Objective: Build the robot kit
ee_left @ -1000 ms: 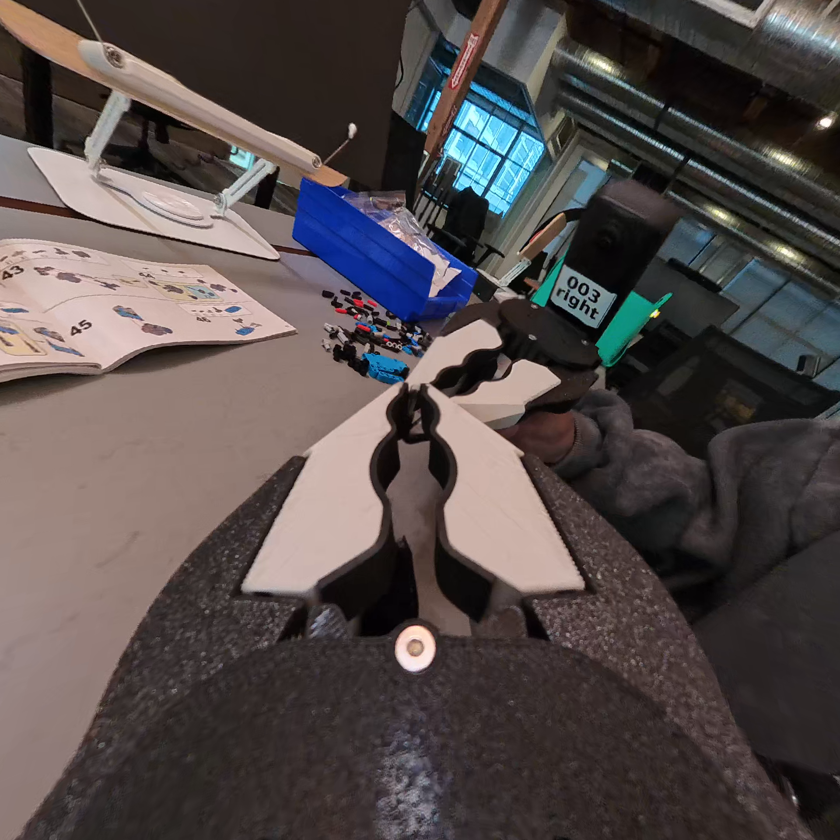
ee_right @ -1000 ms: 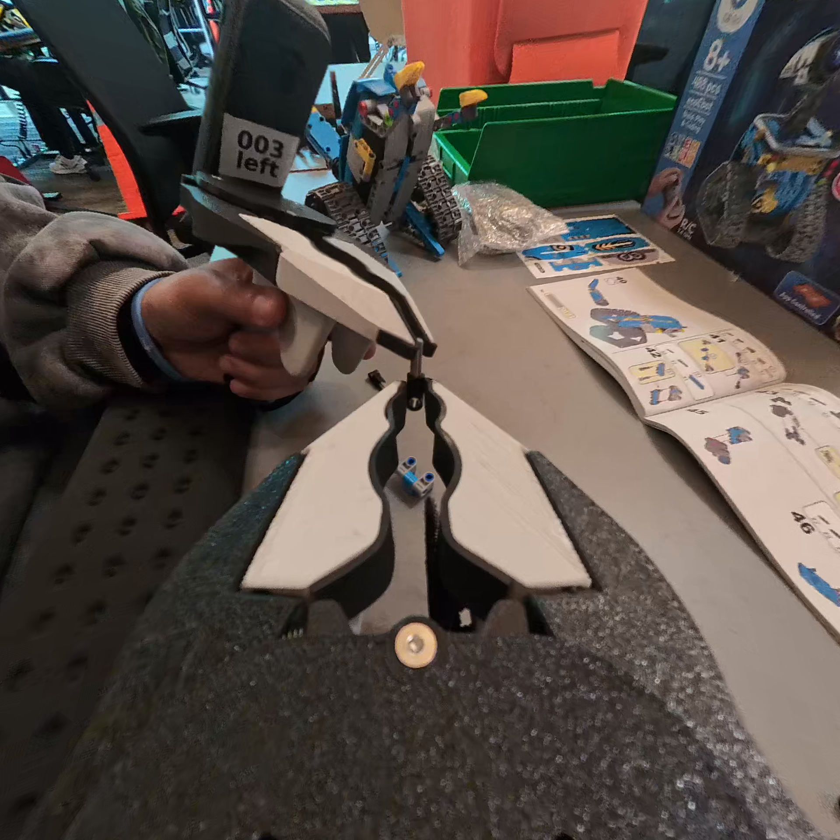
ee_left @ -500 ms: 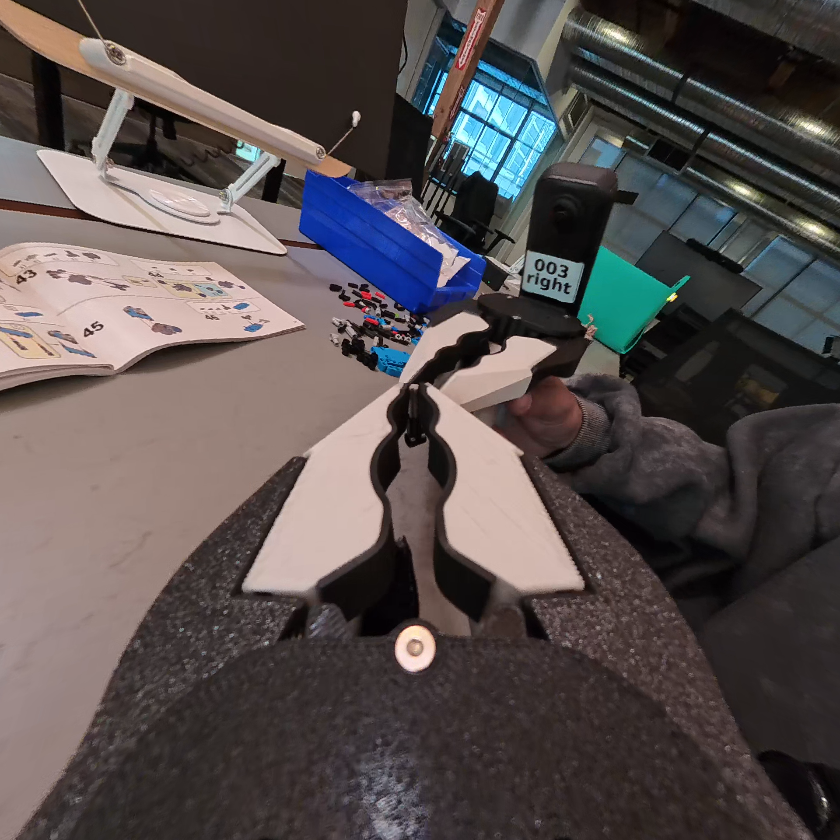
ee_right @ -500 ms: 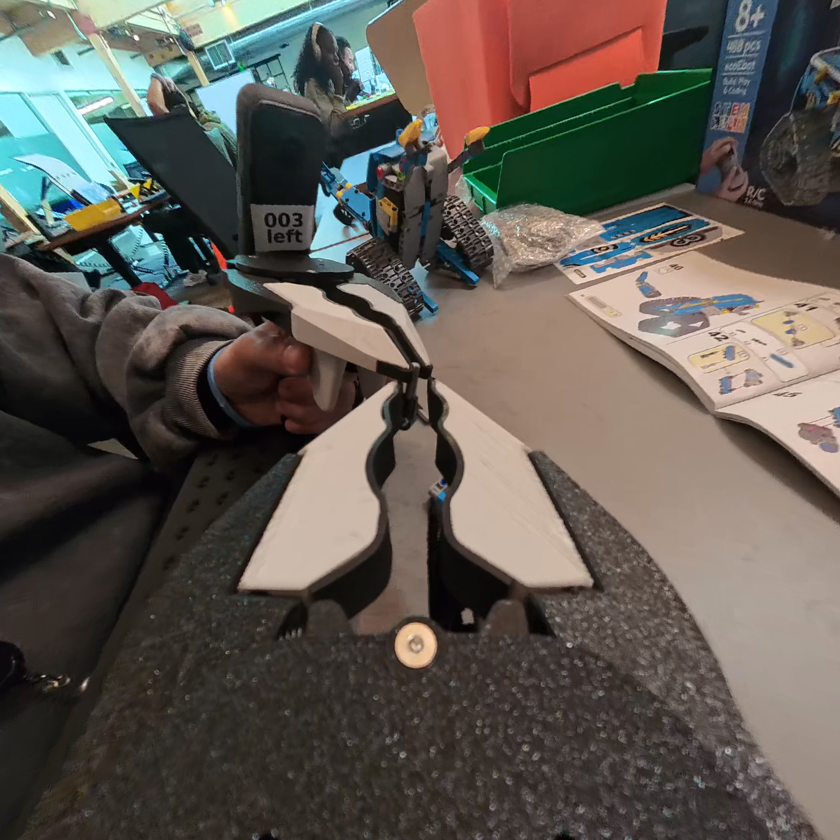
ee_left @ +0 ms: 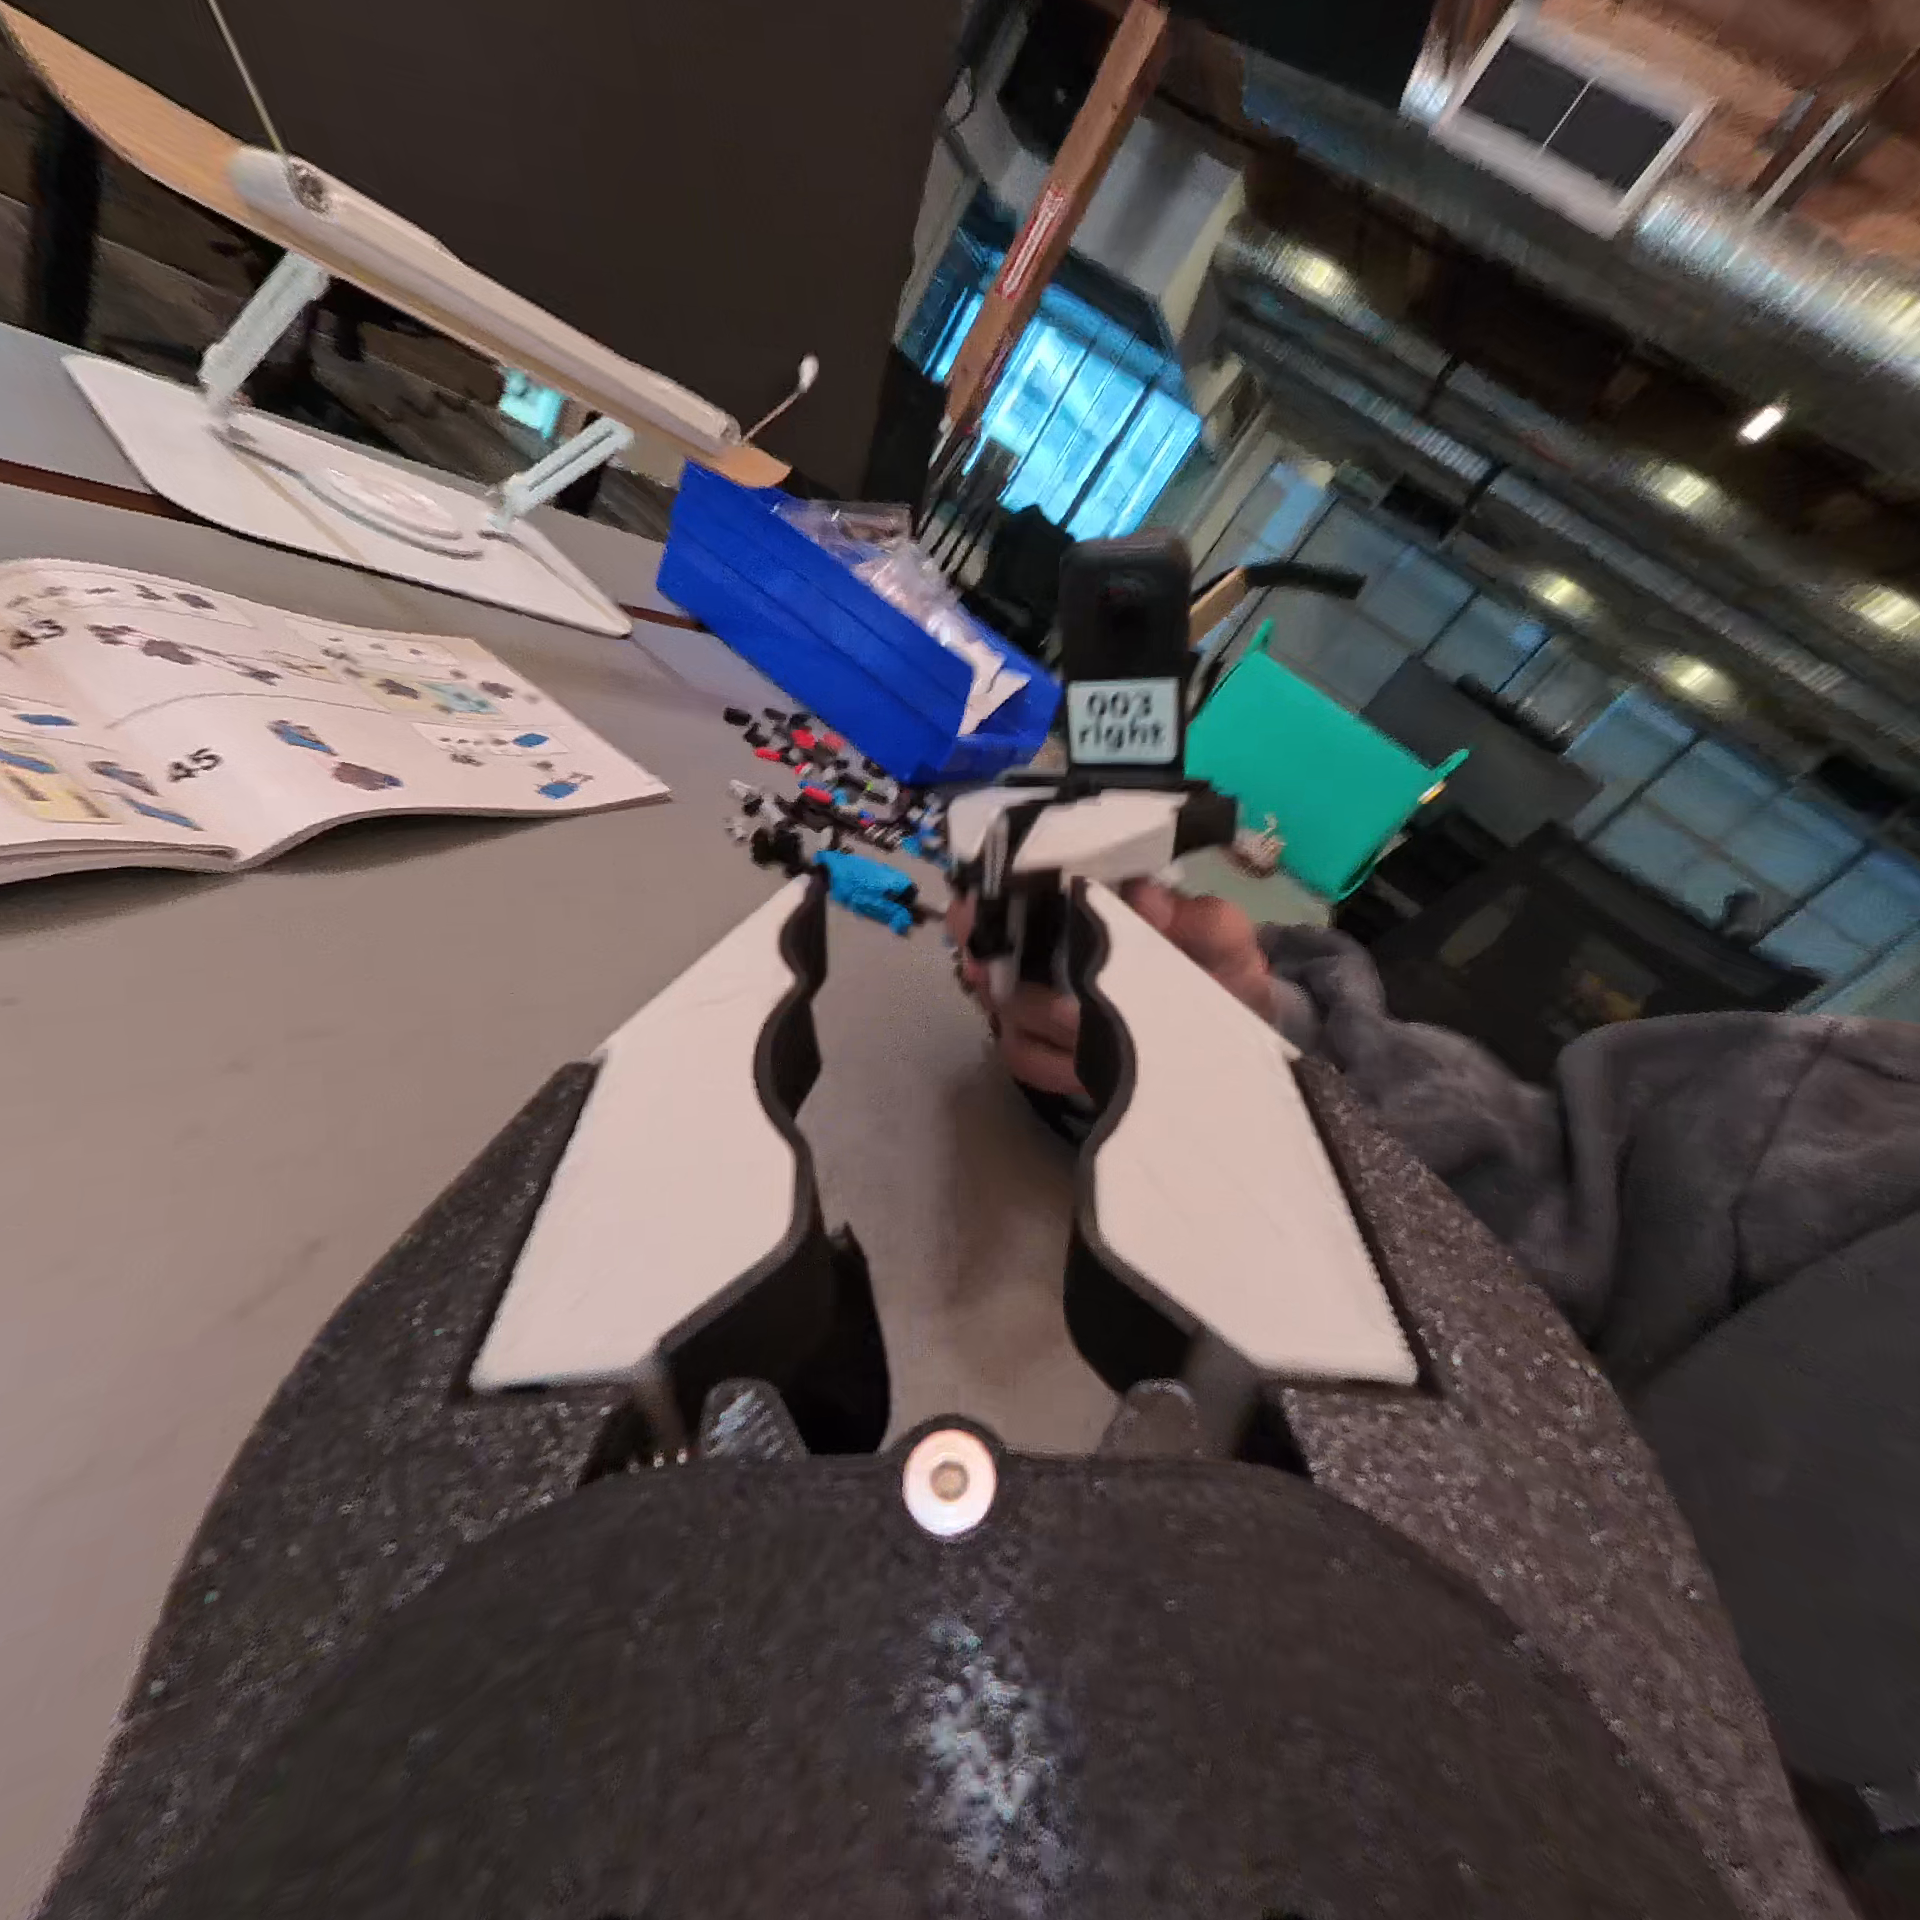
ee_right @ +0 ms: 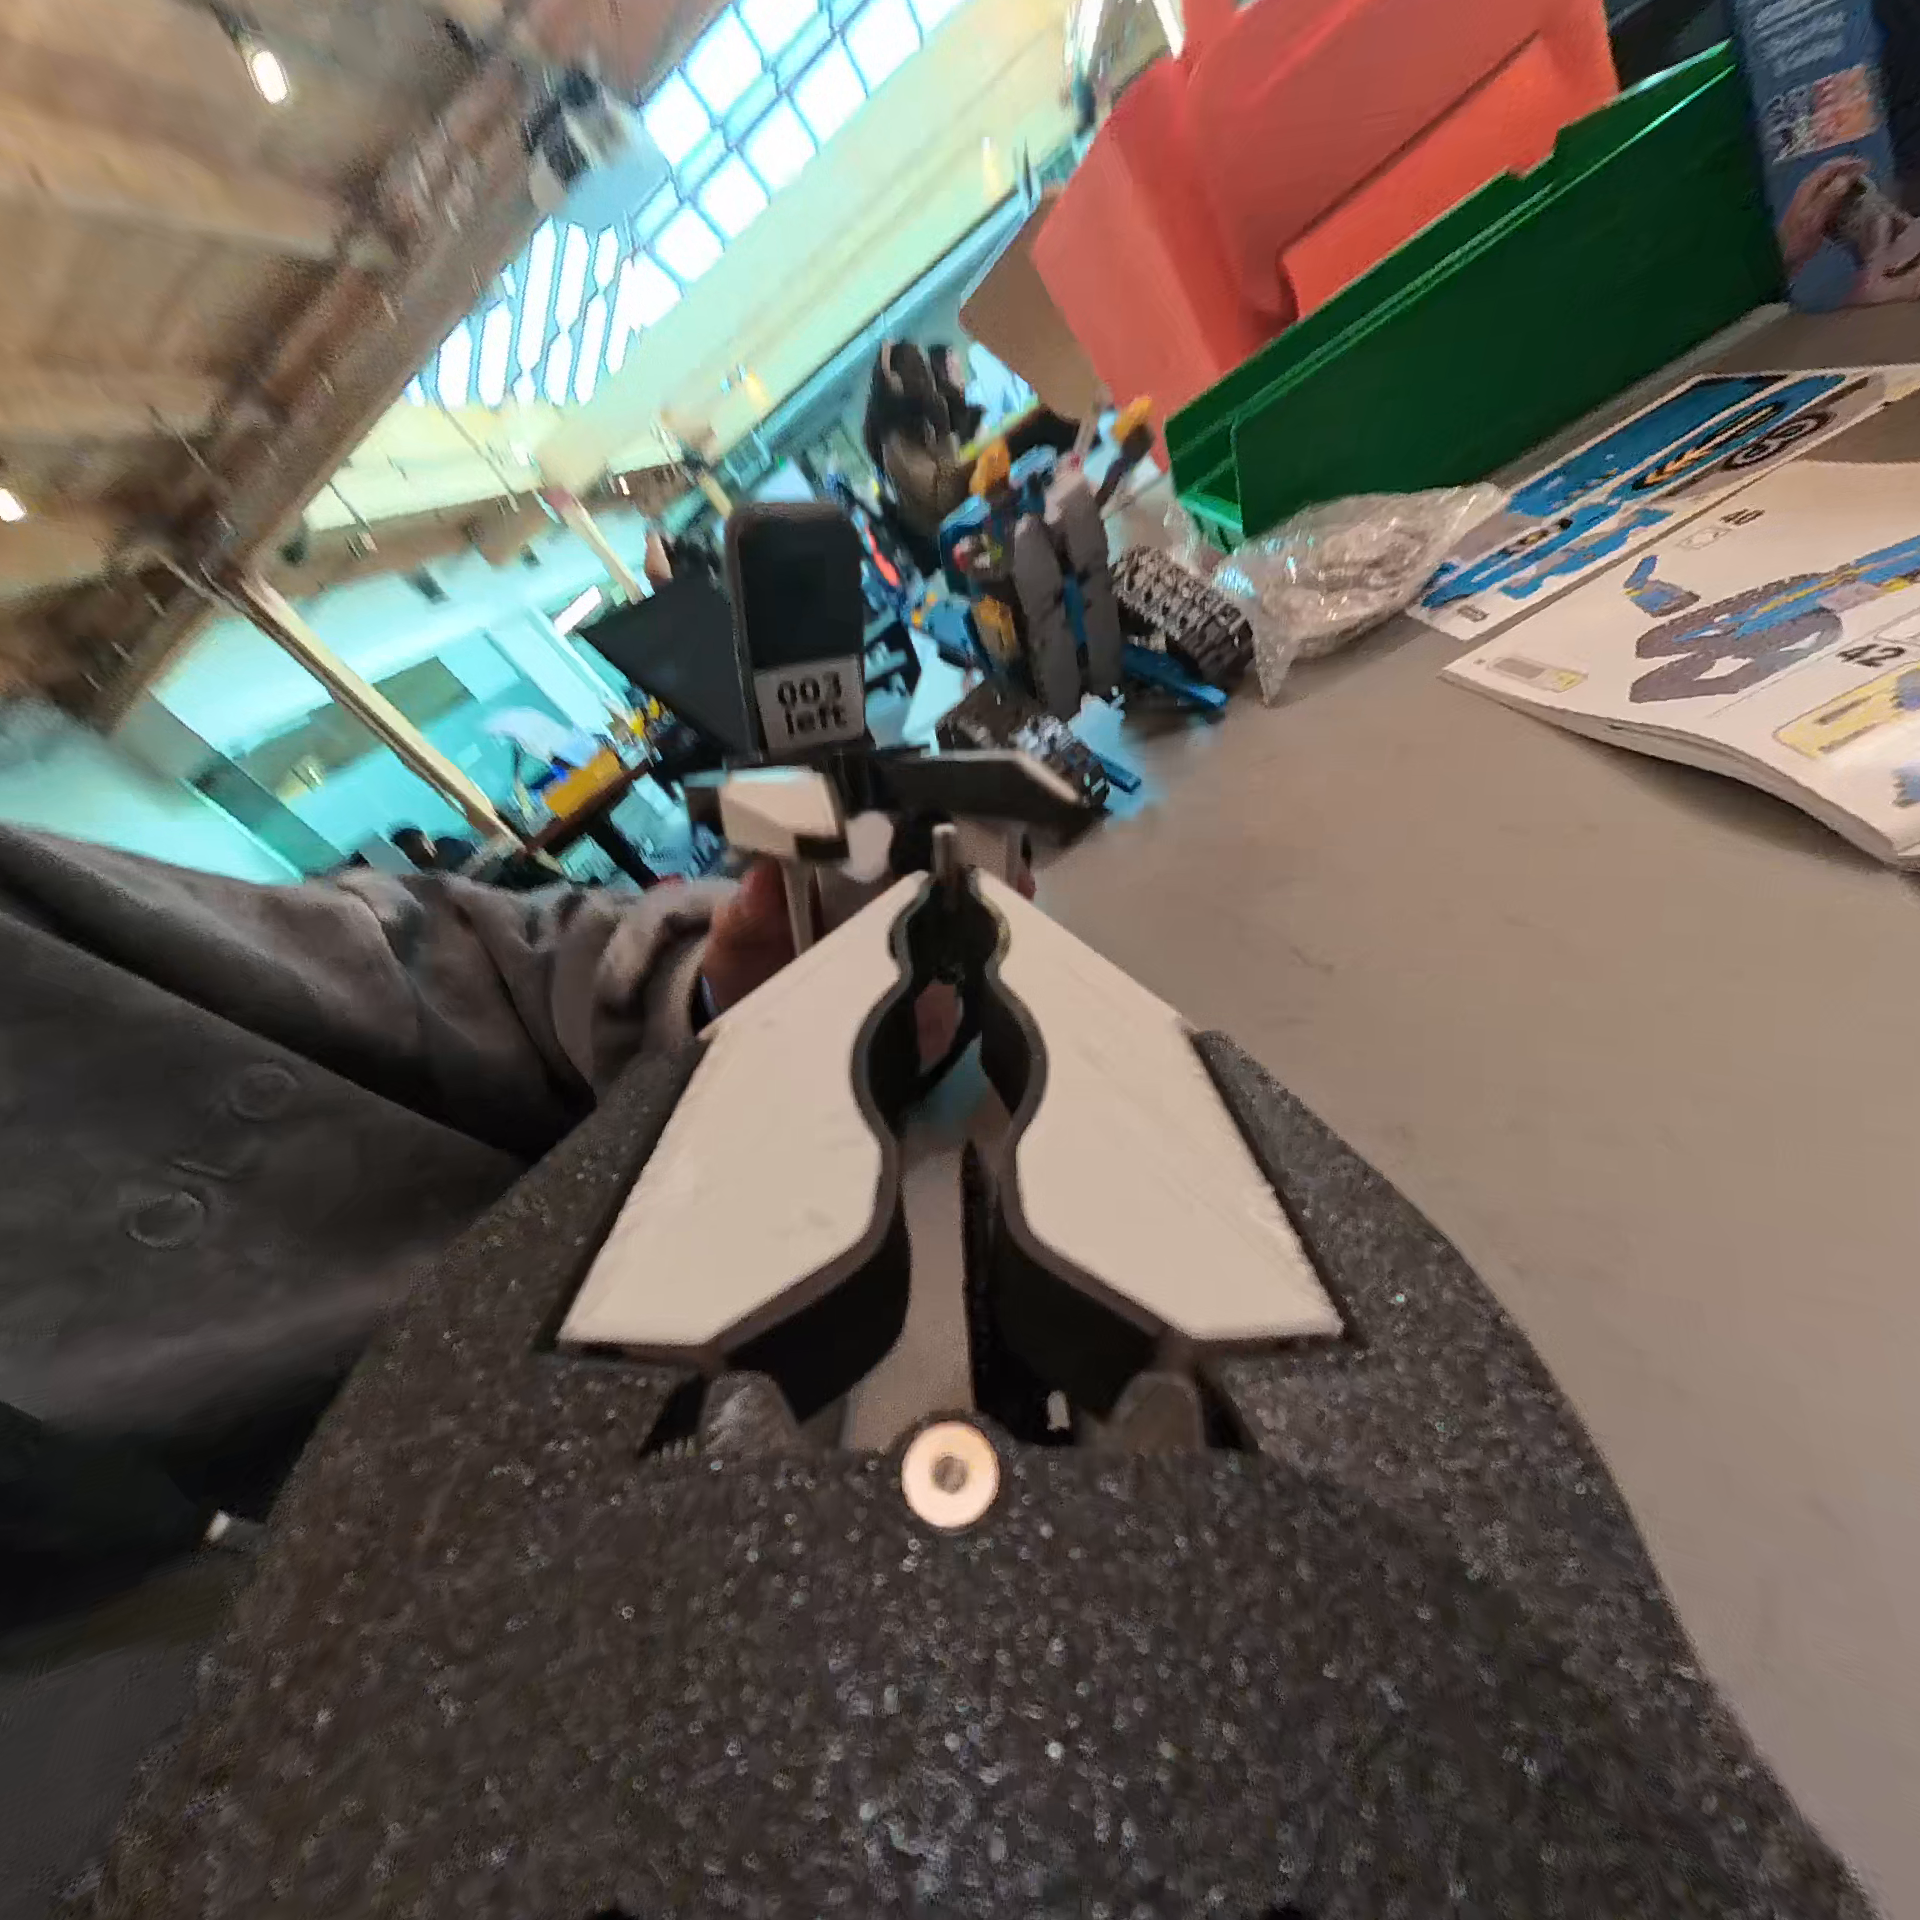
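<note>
Since half a second ago the left gripper (ee_left: pixel 940 914) has spread its fingers wide and let go of the small dark pin (ee_right: pixel 943 854), which now sticks up only from the tips of the right gripper (ee_right: pixel 948 891). The right gripper's fingers are pressed together, pinching that pin at their very tips. Both tools are held above the grey worktop (ee_left: pixel 312 1039), facing each other, each gripped by a hand in a grey sleeve (ee_left: pixel 1455 1101). Beyond the left fingers lie a small blue brick piece (ee_left: pixel 864 885), a scatter of tiny parts (ee_left: pixel 821 774), a blue bin (ee_left: pixel 831 634) and an open instruction booklet (ee_left: pixel 260 717). Past the right fingers stand a blue tracked model (ee_right: pixel 1049 613), a plastic bag (ee_right: pixel 1340 582) and a green bin (ee_right: pixel 1455 332).
</note>
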Demonstrator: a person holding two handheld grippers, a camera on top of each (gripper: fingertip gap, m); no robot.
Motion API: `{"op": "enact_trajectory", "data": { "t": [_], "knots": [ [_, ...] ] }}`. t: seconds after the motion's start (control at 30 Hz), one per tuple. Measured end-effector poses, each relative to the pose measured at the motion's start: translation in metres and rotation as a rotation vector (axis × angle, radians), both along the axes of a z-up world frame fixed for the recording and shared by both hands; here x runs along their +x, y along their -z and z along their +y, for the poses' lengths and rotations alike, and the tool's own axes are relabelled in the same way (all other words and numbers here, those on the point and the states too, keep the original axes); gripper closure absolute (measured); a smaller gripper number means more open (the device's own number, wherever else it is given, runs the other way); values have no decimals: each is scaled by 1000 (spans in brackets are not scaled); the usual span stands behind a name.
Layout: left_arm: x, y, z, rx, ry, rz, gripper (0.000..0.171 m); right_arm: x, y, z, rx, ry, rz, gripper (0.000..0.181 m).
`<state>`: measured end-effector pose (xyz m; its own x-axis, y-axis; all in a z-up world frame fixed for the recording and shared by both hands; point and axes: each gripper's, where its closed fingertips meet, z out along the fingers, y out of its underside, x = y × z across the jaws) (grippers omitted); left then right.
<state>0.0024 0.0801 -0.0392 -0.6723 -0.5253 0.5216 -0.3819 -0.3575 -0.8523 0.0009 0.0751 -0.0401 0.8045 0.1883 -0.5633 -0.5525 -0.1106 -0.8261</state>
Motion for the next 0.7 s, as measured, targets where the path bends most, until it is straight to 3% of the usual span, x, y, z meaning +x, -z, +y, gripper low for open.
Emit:
{"op": "enact_trajectory", "data": {
  "t": [0.13,0.2,0.3,0.5,0.7],
  "knots": [
    [-6,13,-24,295,-22,-118,131,5,-3,-2,5,47,-32,178],
    [-4,15,-26,365,-68,-151,136,0,-5,1,-4,64,-107,180],
    [-1,15,-24,355,-84,-141,163,-6,-6,5,-19,72,-167,179],
    [8,28,-17,473,-158,-99,164,3,5,11,-82,167,-222,177],
    [6,26,-19,434,-129,-92,164,2,6,14,-93,186,-275,178]
  ]
}}
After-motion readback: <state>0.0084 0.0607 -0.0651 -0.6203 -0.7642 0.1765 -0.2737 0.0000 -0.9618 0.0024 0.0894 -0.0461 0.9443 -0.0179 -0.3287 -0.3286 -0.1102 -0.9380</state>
